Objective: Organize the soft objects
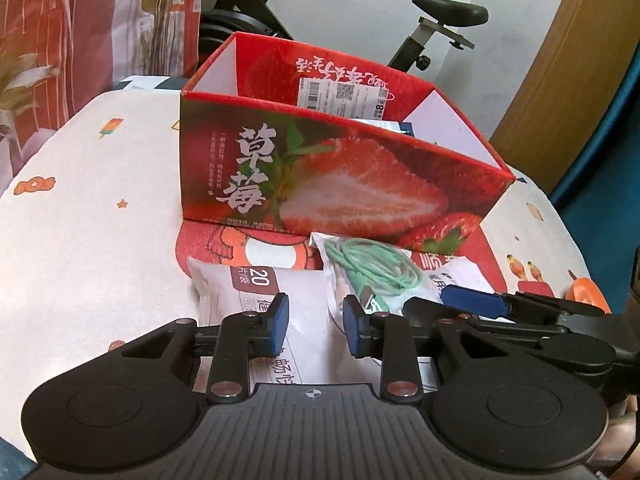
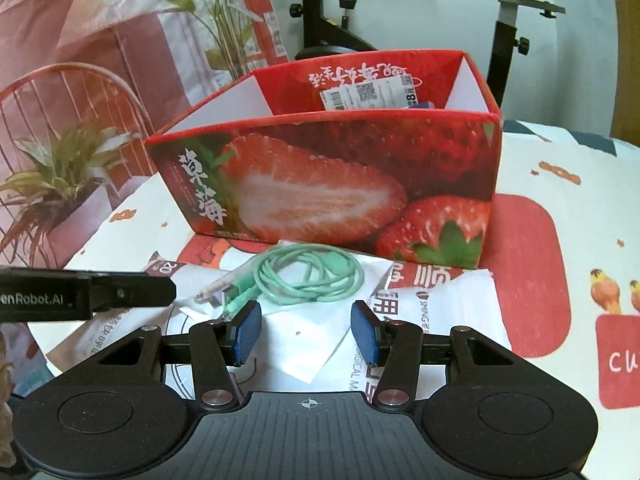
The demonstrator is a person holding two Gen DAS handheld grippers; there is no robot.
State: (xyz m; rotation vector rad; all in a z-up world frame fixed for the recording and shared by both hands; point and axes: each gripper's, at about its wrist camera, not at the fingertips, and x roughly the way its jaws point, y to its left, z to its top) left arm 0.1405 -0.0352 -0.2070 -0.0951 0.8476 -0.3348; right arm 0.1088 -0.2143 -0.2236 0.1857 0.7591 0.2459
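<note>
Covering the table is a white cloth (image 1: 100, 208) printed with small cartoons: popsicles, stars, orange birds, and a large red rounded panel. On it stands the strawberry box (image 1: 320, 176), an open red carton with a cut strawberry and white Chinese characters on its near wall, and a barcode label stuck inside its far wall. Something blue shows just above the box's near rim, too hidden to identify.

Just in front of the box lie the soft items. A clear bag holding a coiled mint-green cable (image 2: 308, 276) sits nearest the box's front wall, resting partly on a white packet (image 2: 432, 296) with printed lettering. To the left of that bag lies a second white pouch (image 1: 256, 292) marked "20".

Both grippers hover low in front of the box, over these packets. The left gripper (image 1: 316, 324) has its blue pads apart, holding nothing, above the "20" pouch. The right gripper (image 2: 306, 332) is likewise spread and empty, just short of the cable bag.

Behind the box stands a black exercise bike (image 1: 432, 20) against a white wall. A red-and-pink printed curtain (image 2: 100, 40) hangs to the box's left, with a potted plant (image 2: 52, 176) before it.
</note>
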